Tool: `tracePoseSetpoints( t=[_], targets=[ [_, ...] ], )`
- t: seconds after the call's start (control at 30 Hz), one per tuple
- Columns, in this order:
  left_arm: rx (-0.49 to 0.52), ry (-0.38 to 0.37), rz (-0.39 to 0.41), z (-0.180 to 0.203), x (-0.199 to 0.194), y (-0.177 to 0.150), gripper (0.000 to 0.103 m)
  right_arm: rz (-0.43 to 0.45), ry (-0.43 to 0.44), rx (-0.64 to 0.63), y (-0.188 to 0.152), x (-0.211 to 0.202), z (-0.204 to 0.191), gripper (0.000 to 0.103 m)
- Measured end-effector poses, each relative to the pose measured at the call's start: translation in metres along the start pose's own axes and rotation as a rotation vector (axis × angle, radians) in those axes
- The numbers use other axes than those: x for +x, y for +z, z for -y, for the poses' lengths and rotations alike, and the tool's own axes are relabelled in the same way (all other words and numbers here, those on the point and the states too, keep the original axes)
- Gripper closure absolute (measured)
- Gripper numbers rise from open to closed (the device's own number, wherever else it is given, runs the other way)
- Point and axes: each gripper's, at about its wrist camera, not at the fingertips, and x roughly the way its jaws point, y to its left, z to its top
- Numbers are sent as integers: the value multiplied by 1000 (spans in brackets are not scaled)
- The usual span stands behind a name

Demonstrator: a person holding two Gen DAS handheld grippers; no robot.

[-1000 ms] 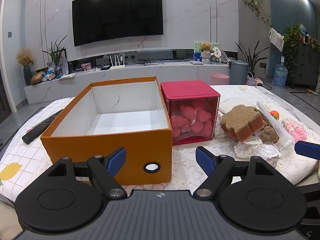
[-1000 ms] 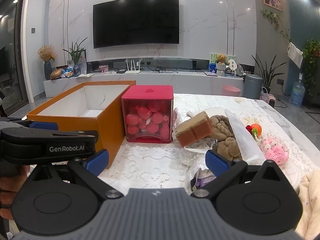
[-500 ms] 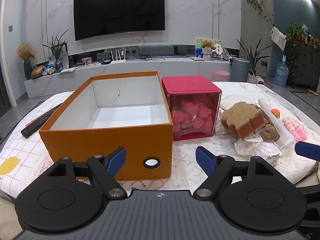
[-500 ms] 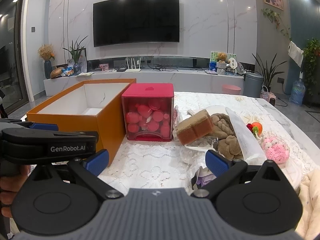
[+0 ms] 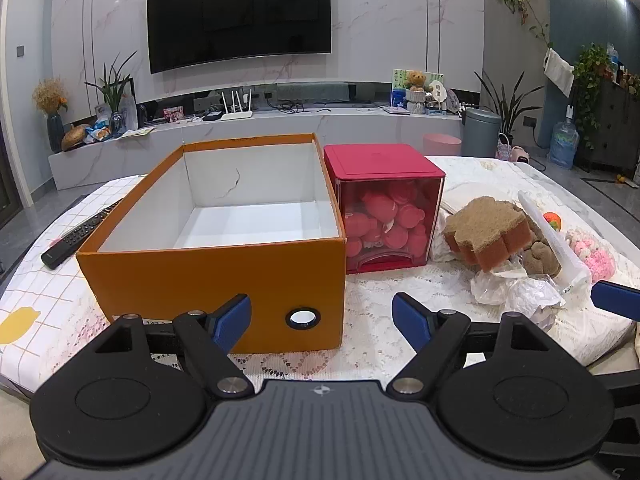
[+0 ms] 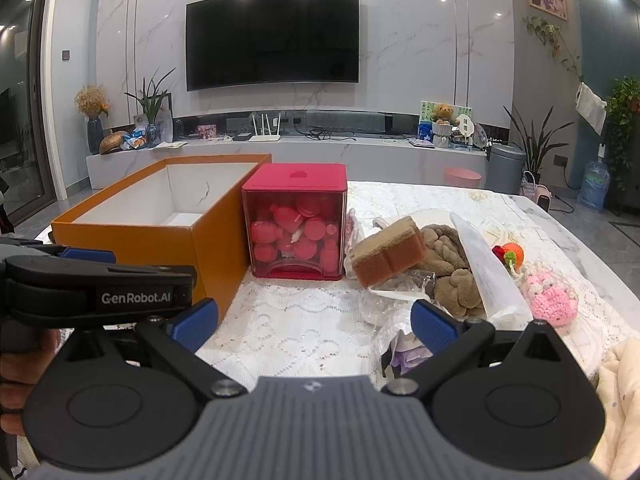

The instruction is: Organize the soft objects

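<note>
The orange cardboard box [image 5: 224,276] is sitting open-topped on the lace-covered table [image 5: 372,300], its white inside bare, and everything else is lying in relation to it. Touching or just beside its right wall is standing a red plastic container [image 5: 384,208] with a see-through front, showing a heap of pink-red round pieces. Farther to the right of the box, past that container, a brown-topped orange sponge [image 5: 486,236] is resting on crumpled clear plastic wrap [image 5: 516,292], with a brown plush toy [image 6: 452,276] lying behind it and a pink crocheted toy [image 6: 552,300] plus a small orange crocheted piece [image 6: 512,254] lying beyond that again. To the left of the box a black remote control [image 5: 78,236] is lying on the checked cloth. The left gripper [image 5: 322,320] is hovering just in front of the box's near wall with its blue fingers spread wide and nothing between them. The right gripper [image 6: 316,322] is hanging to the right of the box, low over the lace before the wrapped soft toys, likewise spread apart and holding nothing.
</note>
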Motion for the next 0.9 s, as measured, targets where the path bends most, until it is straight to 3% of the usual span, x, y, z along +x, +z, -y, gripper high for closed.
tracePoseSetpoints(
  t=[0.47,0.67,0.9],
  targets=[
    [35,14,29,2,-6,7,8,6,9,-7,4,1,0,2],
    [62,-16,67,9,-14,24,6,8,-31,-17,18,-1,8,2],
    [46,-45,65,23,-10,37,6,-5,-130,-204,41,-3,35,2]
  ],
)
